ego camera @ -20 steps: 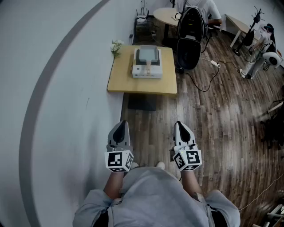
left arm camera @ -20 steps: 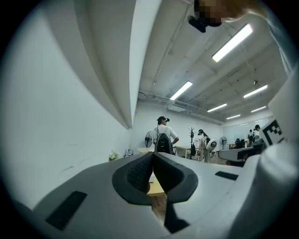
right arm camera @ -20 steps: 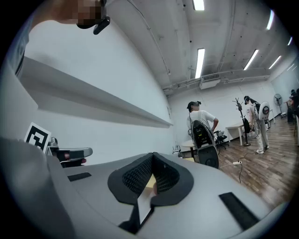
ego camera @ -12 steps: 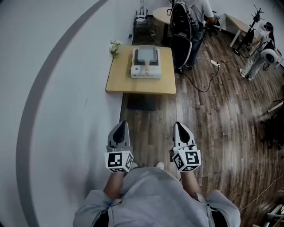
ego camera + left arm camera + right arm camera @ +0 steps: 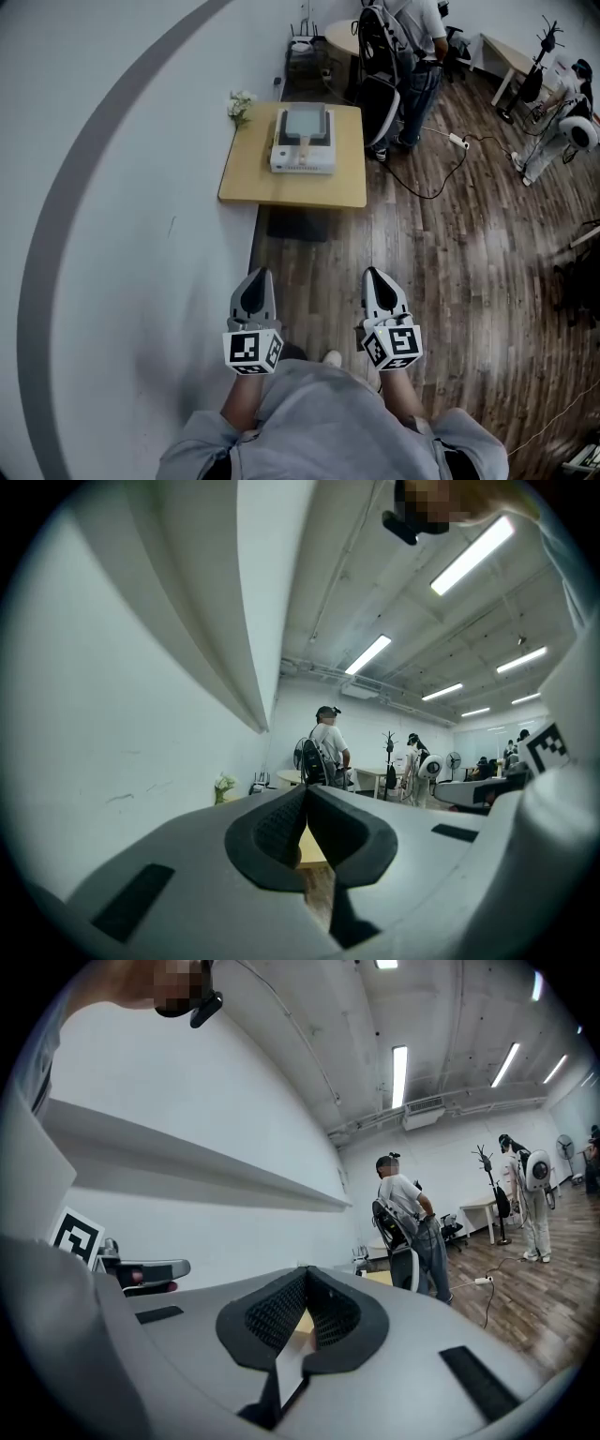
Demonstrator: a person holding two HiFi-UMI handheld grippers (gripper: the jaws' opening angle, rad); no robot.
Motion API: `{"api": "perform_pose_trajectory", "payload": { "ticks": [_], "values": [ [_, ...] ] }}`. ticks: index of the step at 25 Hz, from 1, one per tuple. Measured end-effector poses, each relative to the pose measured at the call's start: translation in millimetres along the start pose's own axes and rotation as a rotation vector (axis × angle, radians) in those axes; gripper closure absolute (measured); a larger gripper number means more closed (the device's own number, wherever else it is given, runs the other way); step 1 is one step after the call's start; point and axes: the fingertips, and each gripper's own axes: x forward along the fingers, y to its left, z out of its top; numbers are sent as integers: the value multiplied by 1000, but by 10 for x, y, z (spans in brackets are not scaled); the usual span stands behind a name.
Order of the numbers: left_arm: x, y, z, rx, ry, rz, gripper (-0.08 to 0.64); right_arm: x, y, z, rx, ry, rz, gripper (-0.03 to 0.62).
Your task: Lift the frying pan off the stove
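Note:
A square grey frying pan (image 5: 304,123) with a pale handle sits on a white stove (image 5: 302,155) on a low wooden table (image 5: 253,178) by the wall, far ahead of me in the head view. My left gripper (image 5: 255,281) and right gripper (image 5: 375,279) are held low in front of my body, well short of the table. Both are shut with nothing between the jaws. In the left gripper view, the left gripper (image 5: 307,791) points toward the table, and in the right gripper view the right gripper (image 5: 306,1272) does the same.
A person (image 5: 420,42) stands beyond the table beside a black office chair (image 5: 380,66). White flowers (image 5: 239,105) sit at the table's far left corner. A cable and power strip (image 5: 457,141) lie on the wood floor. A dark mat (image 5: 295,225) lies under the table's near edge.
The table with the stove has come slightly closer as I move forward. The person at the back stood up and now stands by the chair. Both grippers stay shut.

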Motion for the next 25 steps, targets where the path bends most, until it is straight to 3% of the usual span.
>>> {"api": "perform_pose_trajectory", "payload": {
  "ticks": [5,11,25],
  "values": [
    [133,-66,-162,-14,43,2,557,121,-133,-103,25,27,15,595],
    [582,142,-134,-23,36,7,557,574,-228,-135,31,44,20,595],
    [2180,1067,126,-19,4,-82,557,2366,-269,-25,20,31,-7,595]
  ]
}}
